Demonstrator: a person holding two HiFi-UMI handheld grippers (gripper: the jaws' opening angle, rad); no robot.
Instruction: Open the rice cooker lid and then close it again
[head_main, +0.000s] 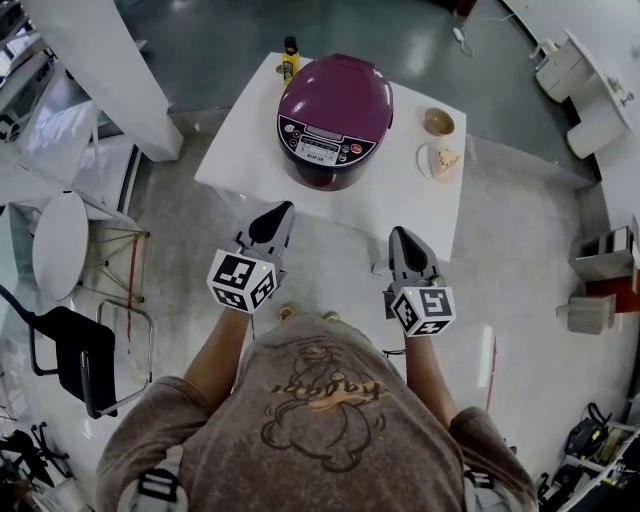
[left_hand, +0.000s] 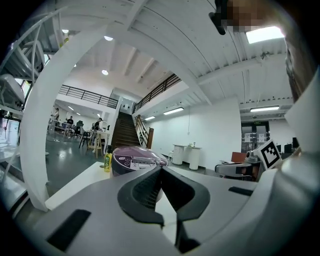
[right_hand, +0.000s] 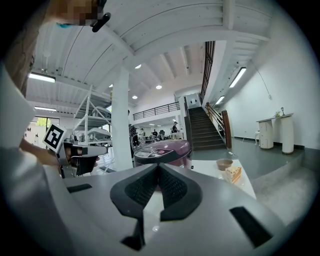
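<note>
Over on the left side, I am holding the left gripper (head_main: 284, 210) at the near edge of the white table (head_main: 235, 165). Its jaws are pressing flat together with nothing between them, as the left gripper view (left_hand: 161, 167) is showing plainly. It is pointing roughly level toward the rice cooker (head_main: 335, 110), which I am reading as a stance that leaves the cooker's front within reach.

Behind the cooker's left shoulder, a small yellow bottle (head_main: 290, 58) is standing upright, well clear of any path to the lid.

Moving to the middle, the purple cooker is sitting toward the far side of the table with its control panel (head_main: 318, 148) facing me, so I am guessing the lid release is also on my side. Its lid (head_main: 335, 90) is lying fully down. That is fitting two stages alike: a cooker waiting to be opened, or one opened and shut again, and I am not able to say which.

Right of it, the right gripper (head_main: 400, 235) is hovering at the same edge, jaws likewise closed and empty in its own view (right_hand: 159, 165), so the pair is flanking the cooker without touching it.

Farther right, a small bowl (head_main: 438, 121) and a plate (head_main: 424, 160) carrying a cake slice (head_main: 447, 157) are sitting near the table's right edge, apart from the cooker and out of the lid's way.
</note>
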